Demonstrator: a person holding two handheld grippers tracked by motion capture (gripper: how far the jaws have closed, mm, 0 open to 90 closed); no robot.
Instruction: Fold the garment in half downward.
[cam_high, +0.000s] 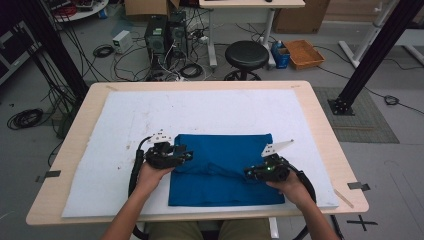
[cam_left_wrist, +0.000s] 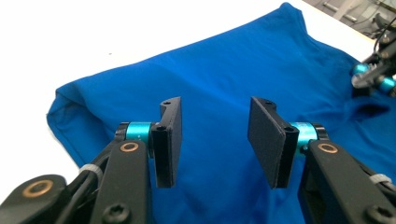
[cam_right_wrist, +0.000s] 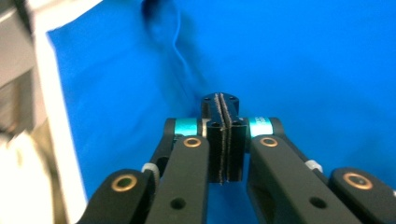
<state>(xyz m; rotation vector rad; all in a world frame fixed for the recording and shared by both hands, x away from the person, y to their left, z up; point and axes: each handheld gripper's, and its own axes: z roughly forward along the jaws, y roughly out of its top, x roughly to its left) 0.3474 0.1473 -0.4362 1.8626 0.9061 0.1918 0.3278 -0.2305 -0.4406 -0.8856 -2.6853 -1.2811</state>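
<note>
The soft blue folded cloth shirt (cam_high: 222, 169) lies flat at the tabletop's (cam_high: 320, 117) 6 o'clock side, on a white mat (cam_high: 120, 120). It looks partly folded, with more folds left. Its long side runs 9 to 3 o'clock. The left hand-held gripper (cam_left_wrist: 215, 140) is half open, holding nothing. The right hand-held gripper (cam_right_wrist: 223, 140) is squeezed tight; I cannot tell if it pinches cloth.

No writing, label, brand or number can be read on anything here. A black cross of tape (cam_high: 362, 222) marks the floor by the desk's near right corner.
</note>
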